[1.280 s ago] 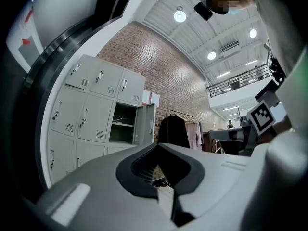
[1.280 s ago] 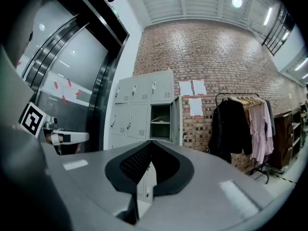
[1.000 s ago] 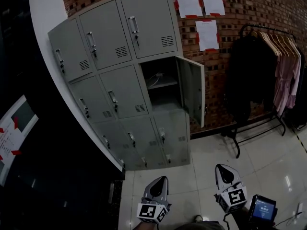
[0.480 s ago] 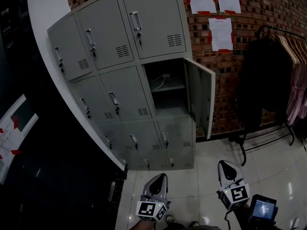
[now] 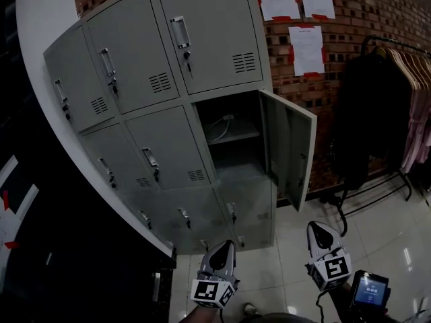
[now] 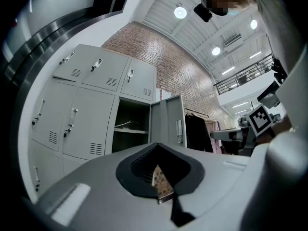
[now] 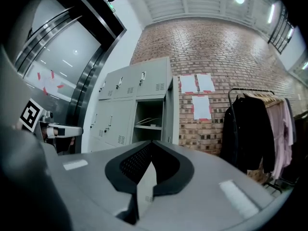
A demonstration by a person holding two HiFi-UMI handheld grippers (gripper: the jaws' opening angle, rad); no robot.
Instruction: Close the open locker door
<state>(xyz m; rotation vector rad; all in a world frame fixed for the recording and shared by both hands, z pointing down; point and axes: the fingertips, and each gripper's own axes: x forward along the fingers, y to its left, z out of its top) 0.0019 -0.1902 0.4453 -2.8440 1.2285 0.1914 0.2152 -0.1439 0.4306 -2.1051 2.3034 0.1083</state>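
Left gripper (image 5: 222,247) and right gripper (image 5: 316,229): both clenched, empty, low over the tiled floor (image 5: 397,247). Nearer to the lockers (image 5: 168,79) than a second ago, with the open door (image 5: 294,150) larger in the head view but no less open, swung out to the right of its dark middle-row compartment (image 5: 229,140), well apart from either tool. Approach only so far; probably a push on the door's outer face next, right gripper nearest.
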